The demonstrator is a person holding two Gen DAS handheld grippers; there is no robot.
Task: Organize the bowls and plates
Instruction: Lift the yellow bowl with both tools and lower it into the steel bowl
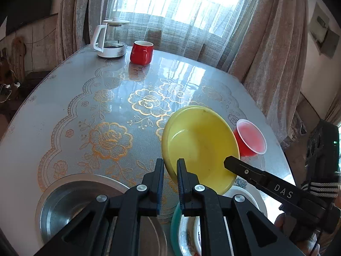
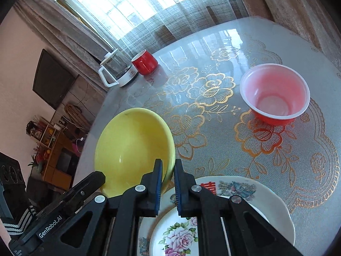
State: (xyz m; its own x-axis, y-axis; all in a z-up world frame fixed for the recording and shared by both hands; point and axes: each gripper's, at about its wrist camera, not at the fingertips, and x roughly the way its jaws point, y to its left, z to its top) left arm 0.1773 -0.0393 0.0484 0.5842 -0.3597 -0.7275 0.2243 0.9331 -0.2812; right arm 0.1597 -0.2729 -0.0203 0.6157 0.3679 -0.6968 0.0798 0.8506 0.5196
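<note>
A yellow bowl is held tilted above the table; it also shows in the right wrist view. My left gripper is shut on its near left rim. My right gripper is shut on its opposite rim; the right gripper's finger shows in the left wrist view. Below the bowl lies a stack of flowered plates, with a green-rimmed plate under them. A red plastic bowl stands upright on the table to the right; it also shows in the left wrist view.
A red mug and a glass kettle with a white handle stand at the table's far edge by the curtains. A round metal basin is set in the table at the near left. The table has a gold-flower cover.
</note>
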